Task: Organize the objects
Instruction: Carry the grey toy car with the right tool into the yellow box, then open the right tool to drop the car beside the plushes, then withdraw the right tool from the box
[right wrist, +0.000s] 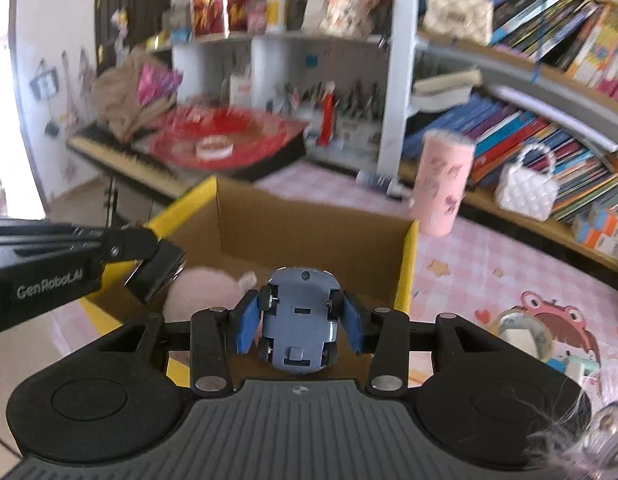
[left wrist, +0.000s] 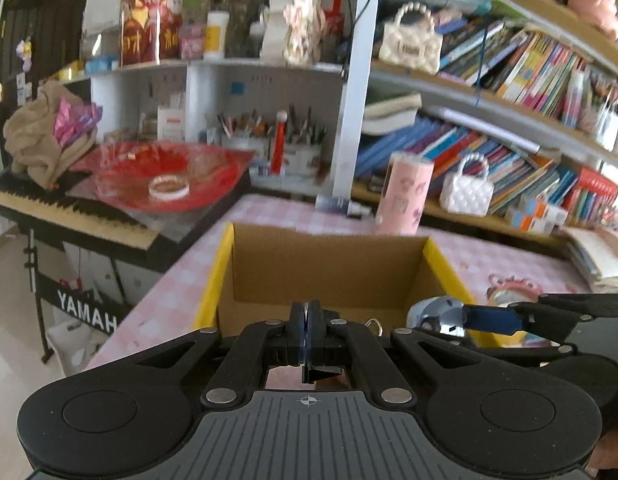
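An open cardboard box [left wrist: 329, 268] with yellow-edged flaps stands on the pink checked table [left wrist: 181, 288], right ahead of both grippers. My left gripper [left wrist: 307, 320] is shut just before the box's near wall, and a small metal ring [left wrist: 374, 325] shows beside its fingers. From the right wrist view the left gripper [right wrist: 159, 276] hangs over a pink plush thing [right wrist: 201, 292] at the box's near left corner; whether it pinches anything I cannot tell. My right gripper [right wrist: 299, 312] is shut on a blue-grey toy car [right wrist: 297, 320], underside towards the camera, over the box [right wrist: 309, 232].
A pink cylinder [left wrist: 405, 196] and a white quilted handbag [left wrist: 467, 194] stand behind the box, before shelves full of books [left wrist: 529, 80]. A keyboard [left wrist: 69, 216] bearing a red dish [left wrist: 169, 176] lies at the left. A cartoon-framed mirror [right wrist: 525, 332] lies to the right.
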Action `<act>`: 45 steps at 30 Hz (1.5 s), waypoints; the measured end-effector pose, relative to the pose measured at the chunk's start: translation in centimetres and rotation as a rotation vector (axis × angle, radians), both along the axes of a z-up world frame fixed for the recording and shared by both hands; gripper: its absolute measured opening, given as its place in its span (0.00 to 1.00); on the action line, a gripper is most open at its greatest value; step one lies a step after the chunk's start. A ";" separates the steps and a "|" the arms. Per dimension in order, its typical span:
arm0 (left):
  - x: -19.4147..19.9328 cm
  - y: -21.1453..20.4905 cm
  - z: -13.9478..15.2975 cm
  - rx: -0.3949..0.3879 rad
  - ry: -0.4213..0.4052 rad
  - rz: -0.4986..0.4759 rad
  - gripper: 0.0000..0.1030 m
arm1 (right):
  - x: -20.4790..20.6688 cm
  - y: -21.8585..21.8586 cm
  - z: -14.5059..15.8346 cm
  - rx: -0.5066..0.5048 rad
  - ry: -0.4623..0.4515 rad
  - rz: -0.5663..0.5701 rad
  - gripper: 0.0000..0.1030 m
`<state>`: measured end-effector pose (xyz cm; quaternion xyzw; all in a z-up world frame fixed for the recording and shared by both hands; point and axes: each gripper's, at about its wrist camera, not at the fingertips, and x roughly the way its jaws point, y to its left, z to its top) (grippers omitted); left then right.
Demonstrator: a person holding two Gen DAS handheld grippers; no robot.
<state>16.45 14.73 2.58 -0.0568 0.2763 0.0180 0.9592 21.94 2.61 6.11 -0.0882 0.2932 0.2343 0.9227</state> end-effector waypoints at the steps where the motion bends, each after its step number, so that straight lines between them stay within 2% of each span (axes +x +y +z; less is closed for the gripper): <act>1: 0.4 -0.1 -0.4 -0.003 0.017 0.002 0.00 | 0.4 0.1 -0.4 -0.011 0.016 0.011 0.40; 7: 2.6 -1.0 -2.3 0.006 0.094 -0.004 0.00 | 2.6 0.7 -2.2 -0.061 0.092 0.074 0.40; 13: 3.9 -1.5 -3.7 0.013 0.150 0.005 0.00 | 3.9 0.2 -3.0 -0.042 0.160 0.112 0.40; 20: 4.6 -1.2 -4.7 -0.007 0.200 -0.004 0.00 | 4.3 0.3 -2.9 -0.067 0.164 0.157 0.40; 26: 4.5 -1.4 -5.0 0.003 0.199 0.002 0.02 | 4.4 0.3 -3.0 -0.072 0.153 0.158 0.40; 29: 3.9 -1.4 -4.5 0.010 0.171 0.011 0.10 | 4.1 0.2 -3.0 -0.071 0.138 0.137 0.42; 32: 3.0 -1.4 -3.6 0.030 0.124 0.021 0.27 | 3.5 -0.3 -2.5 -0.053 0.128 0.112 0.43; 34: 2.2 -1.2 -2.7 0.038 0.082 0.037 0.42 | 3.0 -0.7 -1.9 -0.034 0.106 0.097 0.44; 37: 0.6 -0.9 -1.2 0.031 0.008 0.059 0.56 | 1.9 -1.6 -0.6 0.017 0.062 0.056 0.49; 41: -1.7 -0.5 0.3 0.019 -0.063 0.080 0.68 | -0.2 -2.3 0.9 0.050 -0.007 0.002 0.54; 43: -2.7 -0.5 0.8 0.024 -0.083 0.088 0.78 | -1.4 -2.4 1.4 0.058 -0.041 -0.020 0.57; 45: -3.9 -0.4 1.0 0.034 -0.101 0.097 0.81 | -2.6 -2.4 1.8 0.066 -0.069 -0.046 0.59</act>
